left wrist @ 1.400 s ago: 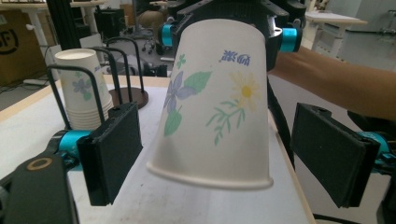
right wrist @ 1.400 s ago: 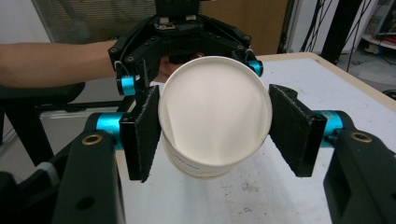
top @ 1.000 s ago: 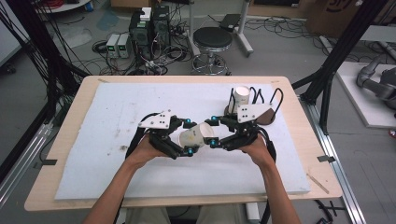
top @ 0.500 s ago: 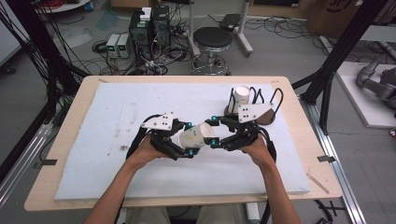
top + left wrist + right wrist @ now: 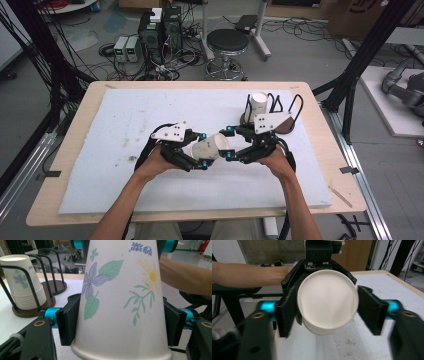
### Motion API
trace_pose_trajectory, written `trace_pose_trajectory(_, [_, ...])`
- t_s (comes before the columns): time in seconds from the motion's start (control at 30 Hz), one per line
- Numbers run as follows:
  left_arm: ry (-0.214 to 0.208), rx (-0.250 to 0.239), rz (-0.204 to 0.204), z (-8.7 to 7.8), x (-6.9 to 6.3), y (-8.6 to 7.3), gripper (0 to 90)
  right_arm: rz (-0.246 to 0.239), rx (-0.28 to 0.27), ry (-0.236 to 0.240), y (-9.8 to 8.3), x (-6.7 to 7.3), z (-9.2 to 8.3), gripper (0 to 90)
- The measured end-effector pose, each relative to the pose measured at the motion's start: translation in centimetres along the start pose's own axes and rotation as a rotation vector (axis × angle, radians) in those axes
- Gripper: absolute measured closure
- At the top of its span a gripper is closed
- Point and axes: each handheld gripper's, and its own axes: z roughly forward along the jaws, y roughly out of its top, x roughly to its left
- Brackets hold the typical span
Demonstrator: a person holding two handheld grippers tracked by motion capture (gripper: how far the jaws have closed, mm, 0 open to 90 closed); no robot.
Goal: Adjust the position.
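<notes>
Passing a white paper cup printed with flowers and leaves (image 5: pixel 210 147) from one gripper to the other above the white foam mat (image 5: pixel 125 125) near the middle of the table. The cup lies roughly level in the air between the two tools, its open mouth turned toward the right gripper (image 5: pixel 231 142) and its base toward the left gripper (image 5: pixel 202 150).

Left gripper: its jaws have just been closing, and in the left gripper view the black pads (image 5: pixel 67 319) press on both sides of the cup's wall low on the cone, so the cup is clamped there. Right gripper: its jaws have just been opening; in the right gripper view they stand apart on either side of the rim, one pad (image 5: pixel 287 311) close against the wall and the other clear of it, so this tool no longer holds the cup.

Handling, as a judgement: the cup is very light, thin-walled and easily crushed. The rolled rim and the base are its stiffest parts, so a gentle grip across the wall near either end suits it best. The waxy surface may slip under a loose hold.

Behind, a stack of matching cups (image 5: pixel 259 105) stands in a black wire holder on a brown round base (image 5: pixel 280 122).
</notes>
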Motion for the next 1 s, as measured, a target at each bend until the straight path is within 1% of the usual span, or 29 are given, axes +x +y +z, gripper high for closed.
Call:
trace_pose_trajectory(0.03, [0.001,-0.001,0.0,0.0,0.0,0.0,28.7,0.009,-0.008,-0.002,0.0,0.1,0.1,17.3])
trace_pose_trajectory(0.07, [0.004,-0.003,0.0,-0.1,0.1,0.0,28.8,0.023,-0.014,-0.018,0.0,0.1,0.1,14.0])
trace_pose_trajectory(0.1, [0.007,-0.003,-0.005,-0.1,0.1,0.0,28.8,0.026,-0.01,-0.027,0.1,0.1,0.1,14.0])
trace_pose_trajectory(0.2, [0.008,-0.004,-0.004,-0.2,0.1,0.0,28.8,0.02,-0.012,-0.02,0.1,0.2,0.0,14.0])
trace_pose_trajectory(0.33, [0.015,0.004,-0.003,-0.3,0.0,0.1,28.8,0.018,0.004,-0.04,0.1,0.2,0.0,14.0])
trace_pose_trajectory(0.4, [0.02,0.019,-0.003,-0.5,-0.2,0.2,28.7,0.021,0.016,-0.043,0.1,0.2,0.0,14.0])
trace_pose_trajectory(0.47, [0.023,0.043,0.002,-0.9,-0.4,0.4,28.7,0.014,0.051,-0.054,0.2,0.3,-0.1,14.0])
trace_pose_trajectory(0.53, [0.031,0.095,0.011,-1.3,-0.6,0.6,28.7,0.001,0.088,-0.07,0.5,0.6,-0.1,14.0])
trace_pose_trajectory(0.6, [0.039,0.158,0.013,-1.7,-0.7,1.0,28.7,-0.01,0.114,-0.074,0.7,0.7,-0.1,14.0])
trace_pose_trajectory(0.63, [0.039,0.191,0.018,-2.0,-0.7,1.3,28.7,-0.022,0.14,-0.08,0.8,0.9,0.0,14.0])
trace_pose_trajectory(0.7, [0.041,0.246,0.011,-2.5,-0.6,1.8,28.6,-0.033,0.188,-0.083,0.9,1.1,0.3,14.0])
trace_pose_trajectory(0.73, [0.048,0.279,0.01,-2.7,-0.6,2.1,28.6,-0.038,0.218,-0.083,0.9,1.1,0.4,14.0])
trace_pose_trajectory(0.8, [0.055,0.33,0.001,-3.0,-0.5,2.6,28.5,-0.048,0.278,-0.089,1.0,1.2,0.9,14.0])
trace_pose_trajectory(0.83, [0.061,0.351,-0.011,-3.1,-0.6,2.8,28.4,-0.054,0.31,-0.089,1.1,1.2,1.1,14.0])
trace_pose_trajectory(0.87, [0.059,0.393,-0.006,-3.3,-0.5,3.1,28.4,-0.06,0.338,-0.088,1.2,1.2,1.3,14.0])
trace_pose_trajectory(0.9, [0.061,0.406,-0.012,-3.3,-0.5,3.2,28.4,-0.068,0.375,-0.09,1.3,1.2,1.6,14.0])
trace_pose_trajectory(0.93, [0.063,0.429,-0.016,-3.3,-0.5,3.4,28.4,-0.074,0.4,-0.09,1.4,1.2,1.8,14.0])
trace_pose_trajectory(0.97, [0.066,0.46,-0.018,-3.4,-0.5,3.6,28.4,-0.082,0.426,-0.096,1.5,1.3,1.9,14.0])
trace_pose_trajectory(1.0, [0.073,0.486,-0.02,-3.4,-0.5,3.7,28.4,-0.09,0.469,-0.097,1.7,1.3,2.2,14.1])
